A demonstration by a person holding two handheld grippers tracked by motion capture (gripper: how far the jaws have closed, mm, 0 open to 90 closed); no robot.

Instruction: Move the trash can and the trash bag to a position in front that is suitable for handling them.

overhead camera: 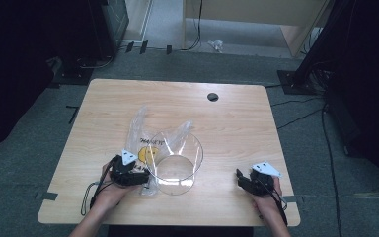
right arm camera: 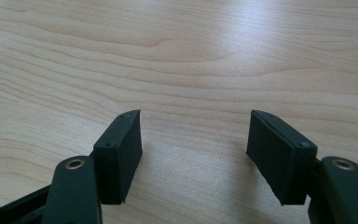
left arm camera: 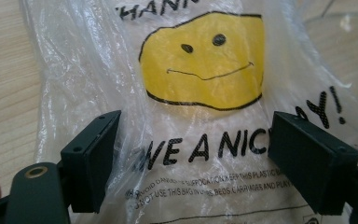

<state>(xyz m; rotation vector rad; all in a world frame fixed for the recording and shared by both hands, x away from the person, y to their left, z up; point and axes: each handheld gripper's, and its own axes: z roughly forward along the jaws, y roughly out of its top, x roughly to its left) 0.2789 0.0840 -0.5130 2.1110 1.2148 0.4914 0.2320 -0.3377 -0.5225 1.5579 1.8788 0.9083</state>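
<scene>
A clear plastic bag [overhead camera: 144, 134] printed with a yellow smiley face [left arm camera: 201, 60] and black lettering lies flat on the wooden table [overhead camera: 237, 123], left of centre. A clear round bowl [overhead camera: 175, 165] stands on the bag's right part, and its rim [left arm camera: 340, 28] shows in the left gripper view. My left gripper [overhead camera: 142, 176] sits low over the bag's near end, beside the bowl. Its jaws stand wide apart [left arm camera: 209, 154] with the bag's film lying between them, and the pads are not pressing on it. My right gripper [overhead camera: 241, 178] rests open near the front right, with bare wood between its jaws [right arm camera: 193, 149].
A dark cable hole [overhead camera: 212, 97] sits near the table's far edge. Beyond the table are grey carpet, loose cables [overhead camera: 301, 116] and dark equipment stands [overhead camera: 296, 79]. Bare wood stretches between the bowl and the right gripper.
</scene>
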